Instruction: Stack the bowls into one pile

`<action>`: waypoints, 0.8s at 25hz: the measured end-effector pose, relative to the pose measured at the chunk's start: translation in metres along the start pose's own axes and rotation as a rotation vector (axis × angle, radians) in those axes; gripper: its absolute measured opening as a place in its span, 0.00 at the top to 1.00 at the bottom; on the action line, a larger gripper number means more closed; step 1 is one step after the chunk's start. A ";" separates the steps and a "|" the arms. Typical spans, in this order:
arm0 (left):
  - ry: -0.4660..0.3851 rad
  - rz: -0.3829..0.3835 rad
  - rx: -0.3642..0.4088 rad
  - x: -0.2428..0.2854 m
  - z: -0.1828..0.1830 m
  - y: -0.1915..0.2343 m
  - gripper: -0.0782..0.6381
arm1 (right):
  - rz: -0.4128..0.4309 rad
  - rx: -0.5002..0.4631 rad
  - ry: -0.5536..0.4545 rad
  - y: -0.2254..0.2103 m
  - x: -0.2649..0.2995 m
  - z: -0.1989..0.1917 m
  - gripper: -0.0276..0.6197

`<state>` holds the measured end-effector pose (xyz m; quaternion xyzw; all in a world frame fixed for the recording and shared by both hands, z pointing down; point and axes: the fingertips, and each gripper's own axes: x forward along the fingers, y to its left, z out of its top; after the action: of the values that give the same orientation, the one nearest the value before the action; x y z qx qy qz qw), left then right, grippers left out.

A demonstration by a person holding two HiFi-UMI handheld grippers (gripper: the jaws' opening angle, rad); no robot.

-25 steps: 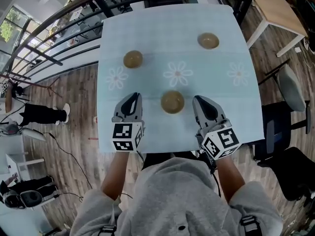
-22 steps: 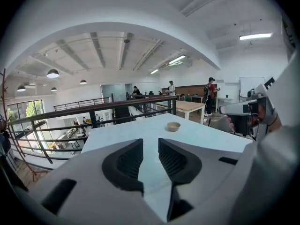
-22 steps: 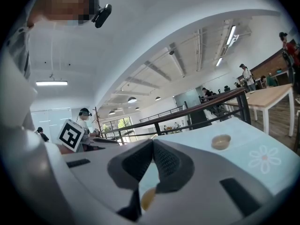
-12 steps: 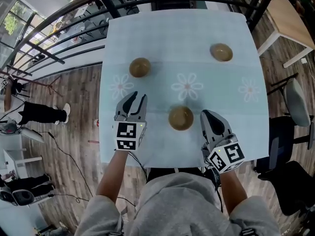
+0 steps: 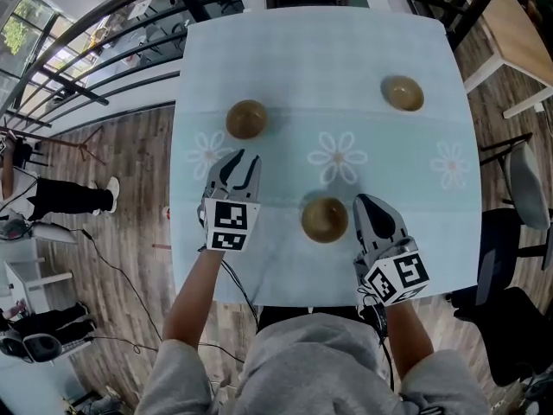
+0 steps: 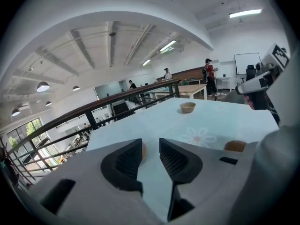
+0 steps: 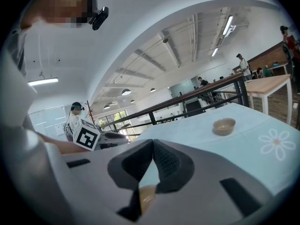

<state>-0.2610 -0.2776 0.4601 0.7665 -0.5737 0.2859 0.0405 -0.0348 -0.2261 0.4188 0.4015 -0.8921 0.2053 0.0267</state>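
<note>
Three brown bowls sit apart on the pale blue flowered table [image 5: 285, 50]: a far-left bowl [image 5: 246, 118], a far-right bowl [image 5: 403, 92] and a near bowl [image 5: 325, 219]. My left gripper [image 5: 240, 158] is open and empty, its tips just short of the far-left bowl, whose edge peeks between the jaws [image 6: 143, 150]. My right gripper [image 5: 370, 202] is shut on nothing, close beside the near bowl's right side. In the right gripper view the near bowl [image 7: 146, 197] shows under the shut jaws and the far-right bowl [image 7: 224, 125] lies ahead.
A dark railing [image 5: 104, 33] runs along the table's far and left sides, with wood floor [image 5: 130, 188] below. A chair [image 5: 523, 180] and a wooden table [image 5: 518, 24] stand to the right. People stand far off in the room [image 6: 209, 74].
My left gripper has moved forward towards the far-left bowl and its jaws have opened. The right gripper has stayed shut, beside the near bowl.
</note>
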 end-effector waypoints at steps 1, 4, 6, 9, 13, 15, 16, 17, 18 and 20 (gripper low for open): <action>0.011 -0.003 0.005 0.007 -0.005 0.002 0.72 | -0.002 0.002 0.005 -0.002 0.003 -0.003 0.92; 0.055 -0.014 0.013 0.028 -0.028 0.003 0.72 | -0.007 0.015 0.021 -0.007 0.009 -0.015 0.92; 0.083 -0.024 0.019 0.040 -0.041 0.005 0.72 | -0.011 0.022 0.032 -0.010 0.013 -0.022 0.92; 0.122 -0.042 0.011 0.057 -0.055 0.011 0.72 | -0.011 0.022 0.045 -0.011 0.021 -0.025 0.92; 0.189 -0.074 0.004 0.075 -0.073 0.012 0.72 | -0.015 0.020 0.057 -0.012 0.027 -0.028 0.92; 0.202 -0.076 0.035 0.083 -0.078 0.014 0.72 | -0.026 0.021 0.057 -0.013 0.028 -0.030 0.92; 0.207 -0.078 0.056 0.087 -0.080 0.014 0.72 | -0.033 0.024 0.058 -0.015 0.028 -0.031 0.92; 0.214 -0.081 0.079 0.091 -0.082 0.014 0.72 | -0.039 0.026 0.060 -0.016 0.028 -0.032 0.92; 0.223 -0.084 0.100 0.095 -0.083 0.014 0.72 | -0.045 0.029 0.063 -0.018 0.028 -0.033 0.92; 0.241 -0.093 0.126 0.101 -0.085 0.013 0.72 | -0.058 0.033 0.069 -0.020 0.027 -0.036 0.92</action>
<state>-0.2885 -0.3357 0.5769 0.7534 -0.5095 0.4090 0.0741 -0.0429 -0.2429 0.4638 0.4203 -0.8751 0.2330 0.0567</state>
